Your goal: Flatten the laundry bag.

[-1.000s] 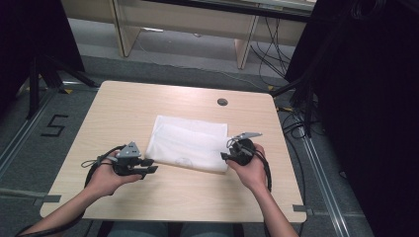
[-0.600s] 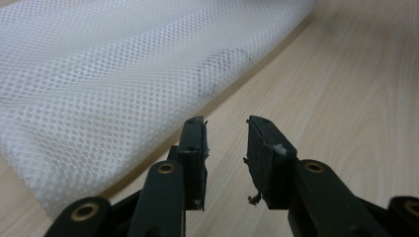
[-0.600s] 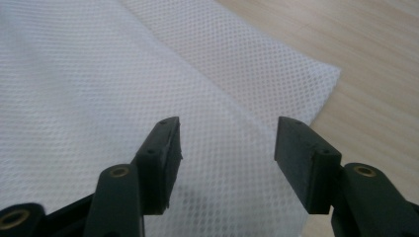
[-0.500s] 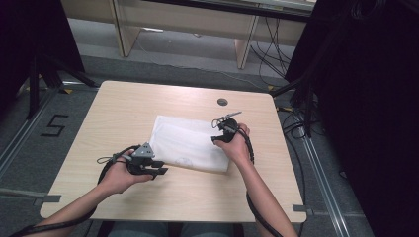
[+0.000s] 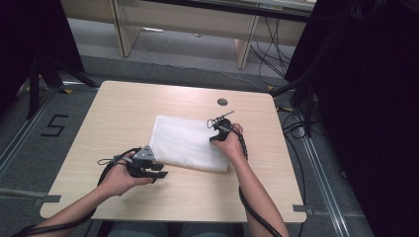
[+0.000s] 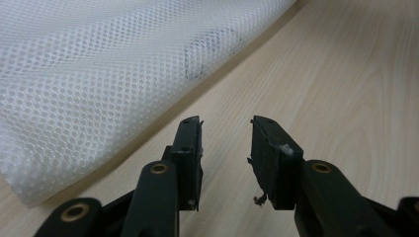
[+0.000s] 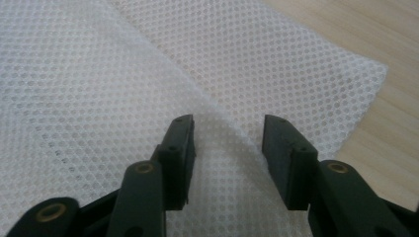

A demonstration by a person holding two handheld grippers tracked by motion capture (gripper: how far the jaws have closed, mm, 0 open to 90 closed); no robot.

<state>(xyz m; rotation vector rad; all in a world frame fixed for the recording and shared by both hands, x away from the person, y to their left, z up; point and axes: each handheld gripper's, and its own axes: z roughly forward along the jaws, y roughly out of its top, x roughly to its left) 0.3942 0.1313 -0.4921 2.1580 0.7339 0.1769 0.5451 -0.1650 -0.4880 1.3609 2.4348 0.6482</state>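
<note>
A folded white mesh cloth lies flat in the middle of the wooden table. My left gripper is open, low over bare wood just off the cloth's near left edge; the mesh cloth fills the upper left of the left gripper view, beside the open left gripper. My right gripper sits over the cloth's far right part. In the right gripper view the right gripper is open, its jaws straddling a raised fold of the mesh cloth.
A small dark round grommet sits in the table near its far edge. Cables trail from both grippers toward the person. Black stands and cables flank the table on the floor, and a "5" marking lies at the left.
My right gripper has moved from beside the cloth's right edge forward and inward onto the cloth. My left gripper has shifted right along the cloth's near edge.
</note>
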